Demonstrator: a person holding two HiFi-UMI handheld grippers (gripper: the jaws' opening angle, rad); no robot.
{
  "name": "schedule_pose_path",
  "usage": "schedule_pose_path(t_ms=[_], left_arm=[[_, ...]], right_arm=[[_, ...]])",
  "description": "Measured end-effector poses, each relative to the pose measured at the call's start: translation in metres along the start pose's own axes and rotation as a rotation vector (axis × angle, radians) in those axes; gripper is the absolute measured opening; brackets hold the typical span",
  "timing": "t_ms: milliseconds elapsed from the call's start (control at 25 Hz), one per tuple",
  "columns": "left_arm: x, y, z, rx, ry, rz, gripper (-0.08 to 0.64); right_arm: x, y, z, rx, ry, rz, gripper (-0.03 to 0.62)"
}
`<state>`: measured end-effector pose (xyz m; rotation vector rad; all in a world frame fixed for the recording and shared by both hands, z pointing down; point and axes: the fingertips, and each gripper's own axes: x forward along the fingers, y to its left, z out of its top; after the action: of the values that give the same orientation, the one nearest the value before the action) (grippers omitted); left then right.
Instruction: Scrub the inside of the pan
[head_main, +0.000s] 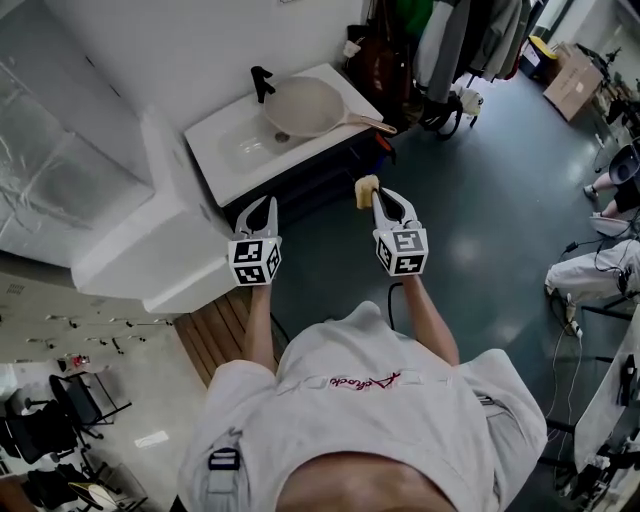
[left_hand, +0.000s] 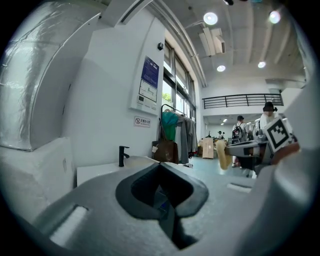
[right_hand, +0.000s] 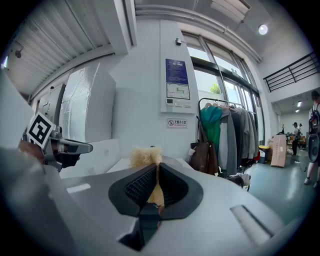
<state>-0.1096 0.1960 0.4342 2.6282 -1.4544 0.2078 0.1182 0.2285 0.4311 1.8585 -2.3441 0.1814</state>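
A beige pan with a wooden handle lies in the white sink under a black tap. My right gripper is shut on a yellow sponge, held in the air short of the sink's front edge; the sponge sticks out past the jaws in the right gripper view. My left gripper hangs beside it to the left, shut with nothing in it. In the left gripper view the tap stands ahead and the sponge shows at the right.
A large white foam-wrapped block stands left of the sink. A clothes rack with coats and bags is behind and to the right. People stand far off. A cardboard box sits at the far right.
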Motion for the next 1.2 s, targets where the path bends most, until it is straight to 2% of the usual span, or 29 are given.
schedule_pose_path(t_ms=[400, 960, 1200], left_arm=[[0.026, -0.011, -0.011, -0.002, 0.023, -0.052, -0.002], [0.044, -0.004, -0.018, -0.011, 0.033, -0.045, 0.0], [0.064, 0.009, -0.019, -0.025, 0.025, -0.019, -0.002]], right_arm=[[0.007, -0.016, -0.014, 0.007, 0.03, -0.031, 0.026], [0.026, -0.02, -0.024, -0.002, 0.054, -0.006, 0.026], [0.053, -0.027, -0.023, -0.01, 0.055, 0.013, 0.026]])
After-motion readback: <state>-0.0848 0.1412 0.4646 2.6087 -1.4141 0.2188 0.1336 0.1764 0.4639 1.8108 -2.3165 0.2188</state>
